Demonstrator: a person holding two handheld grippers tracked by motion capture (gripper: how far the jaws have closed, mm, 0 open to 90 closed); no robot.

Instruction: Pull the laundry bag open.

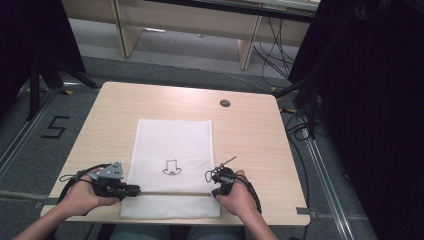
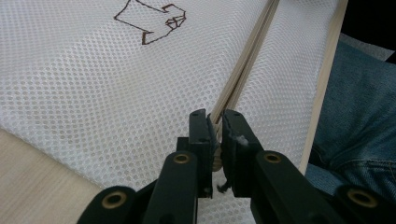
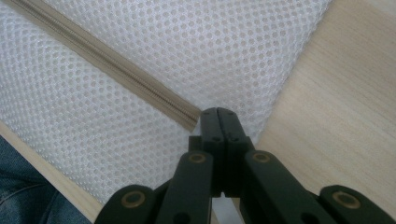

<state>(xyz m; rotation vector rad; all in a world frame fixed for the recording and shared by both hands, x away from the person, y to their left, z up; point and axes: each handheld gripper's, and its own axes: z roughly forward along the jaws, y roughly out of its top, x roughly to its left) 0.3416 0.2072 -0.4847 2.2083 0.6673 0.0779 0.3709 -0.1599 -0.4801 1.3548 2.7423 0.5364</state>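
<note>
Left gripper (image 2: 215,122) clamped on the zipper pull (image 2: 215,161) of a white mesh laundry bag (image 1: 172,165) lying at the bench's (image 1: 250,135) near edge. Right gripper (image 3: 218,114), jaws together, pinched the mesh at the beige zipper's (image 3: 116,65) opposite end.

Bare tabletop (image 1: 250,130) around flat mesh bag (image 1: 175,137); no upright obstacles.
</note>
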